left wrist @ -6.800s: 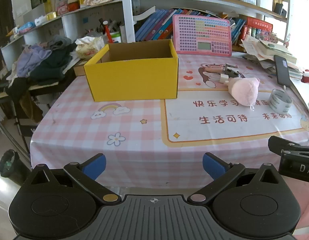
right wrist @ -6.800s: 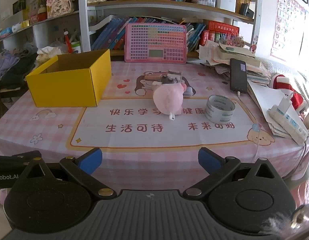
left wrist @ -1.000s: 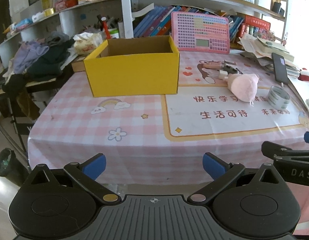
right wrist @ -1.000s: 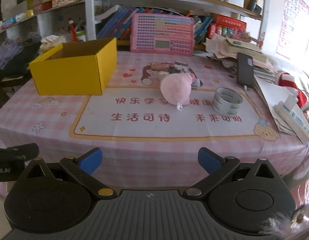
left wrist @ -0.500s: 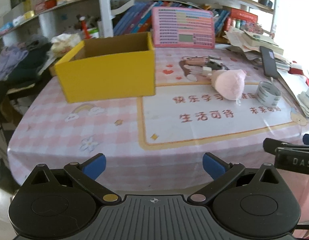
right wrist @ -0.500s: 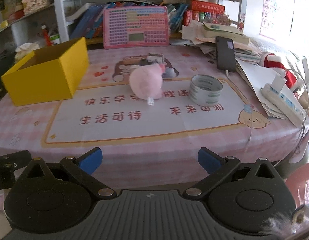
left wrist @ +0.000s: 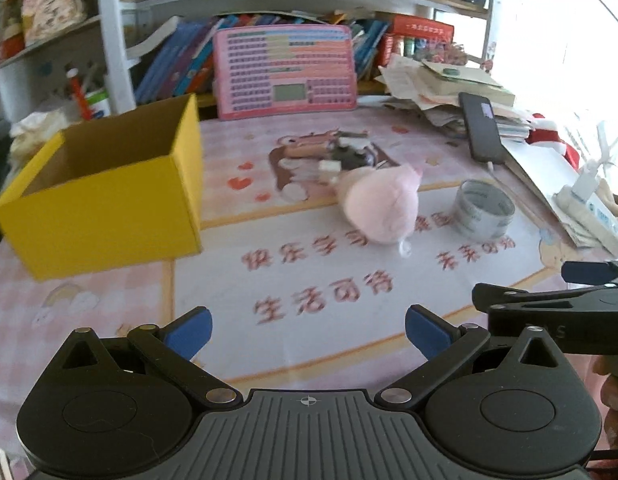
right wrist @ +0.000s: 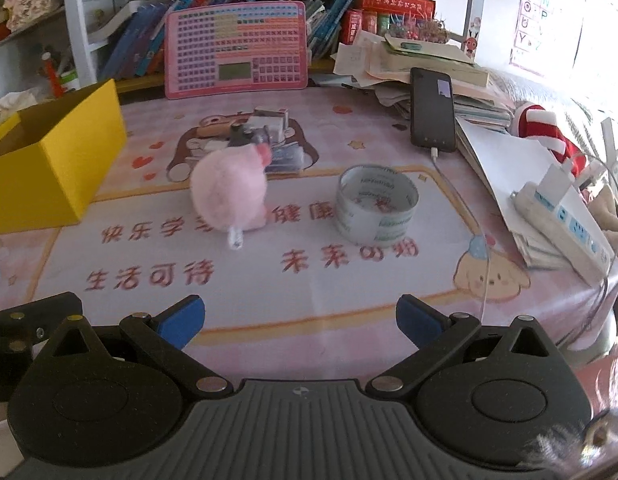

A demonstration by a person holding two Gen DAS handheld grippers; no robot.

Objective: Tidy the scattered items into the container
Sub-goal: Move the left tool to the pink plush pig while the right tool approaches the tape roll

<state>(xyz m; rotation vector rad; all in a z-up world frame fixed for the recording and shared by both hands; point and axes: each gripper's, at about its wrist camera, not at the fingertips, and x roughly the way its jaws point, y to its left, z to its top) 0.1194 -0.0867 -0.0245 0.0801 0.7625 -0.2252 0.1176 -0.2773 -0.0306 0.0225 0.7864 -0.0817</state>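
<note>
An open yellow cardboard box [left wrist: 105, 204] [right wrist: 49, 160] stands at the left of the table. A pink plush toy [left wrist: 379, 210] [right wrist: 229, 192] lies mid-table. A roll of clear tape [left wrist: 483, 210] [right wrist: 377, 204] sits to its right. Behind the plush lies a small pile of grey and white items [left wrist: 345, 154] [right wrist: 267, 130]. My left gripper [left wrist: 309, 334] is open and empty over the near part of the mat. My right gripper [right wrist: 301, 320] is open and empty, also near the front edge; it shows at the right of the left wrist view [left wrist: 549, 300].
A pink toy keyboard [right wrist: 237, 50] leans on the bookshelf behind. A black phone [right wrist: 433, 108] on its cable, paper stacks [right wrist: 421, 64] and a white power strip [right wrist: 569, 224] crowd the right side. Clothes and clutter lie left of the box.
Both grippers have moved forward over the table and swung right; the plush and the tape roll look nearer. Both stay open and empty. No item has moved.
</note>
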